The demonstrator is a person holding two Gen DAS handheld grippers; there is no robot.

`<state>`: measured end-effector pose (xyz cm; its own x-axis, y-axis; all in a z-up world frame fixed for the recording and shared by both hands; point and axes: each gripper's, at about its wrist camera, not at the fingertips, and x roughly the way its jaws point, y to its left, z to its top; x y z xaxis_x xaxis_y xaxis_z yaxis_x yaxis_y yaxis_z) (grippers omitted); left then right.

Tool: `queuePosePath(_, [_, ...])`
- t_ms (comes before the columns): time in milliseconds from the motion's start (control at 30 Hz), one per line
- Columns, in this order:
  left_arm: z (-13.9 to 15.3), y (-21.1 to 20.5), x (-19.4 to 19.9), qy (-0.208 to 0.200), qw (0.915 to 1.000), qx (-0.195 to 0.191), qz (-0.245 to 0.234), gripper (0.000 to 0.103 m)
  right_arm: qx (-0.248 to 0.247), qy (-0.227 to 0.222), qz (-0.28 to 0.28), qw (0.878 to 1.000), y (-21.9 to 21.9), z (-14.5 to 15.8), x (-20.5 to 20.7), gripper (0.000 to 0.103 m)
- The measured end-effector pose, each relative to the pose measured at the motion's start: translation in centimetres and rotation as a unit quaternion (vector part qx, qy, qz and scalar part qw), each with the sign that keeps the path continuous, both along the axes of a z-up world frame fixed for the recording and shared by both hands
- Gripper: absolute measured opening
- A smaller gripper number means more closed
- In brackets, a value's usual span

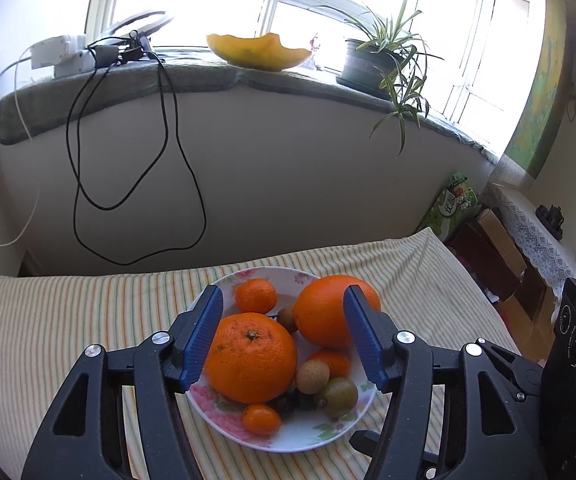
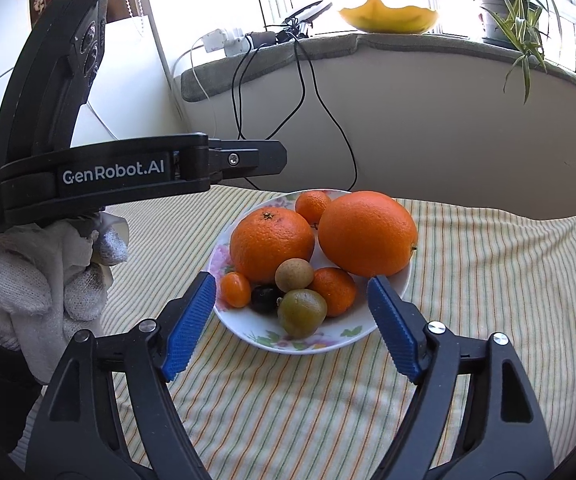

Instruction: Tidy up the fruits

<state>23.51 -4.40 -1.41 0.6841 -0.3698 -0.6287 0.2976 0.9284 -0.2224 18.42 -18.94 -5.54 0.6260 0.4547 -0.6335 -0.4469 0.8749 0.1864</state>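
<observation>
Floral plate on my striped desk: two large oranges at 12 o'clock, mandarins, a kumquat, brown-green fruits at 6. My left gripper and right gripper hover spread wide, holding nothing.

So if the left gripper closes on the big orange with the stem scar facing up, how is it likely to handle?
The big orange looks firm and round, so it would probably roll if nudged rather than gripped. Its pebbled peel should give the left gripper fair purchase. It touches the brown fruit on the plate, so lifting it may shift those.
</observation>
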Motion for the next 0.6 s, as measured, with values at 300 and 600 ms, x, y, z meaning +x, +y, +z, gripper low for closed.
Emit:
queuePosePath(300, [1.3,0.8,-3.6,-0.027,0.9995,0.003,0.017,0.075,0.003,0.002,-0.021,1.0,-1.3,0.3,-1.5,0.087])
queuePosePath(600, [0.9,1.2,-7.3,-0.032,0.9987,0.012,0.038,0.082,0.01,-0.007,-0.045,0.999,-3.0,1.0,-2.9,0.088])
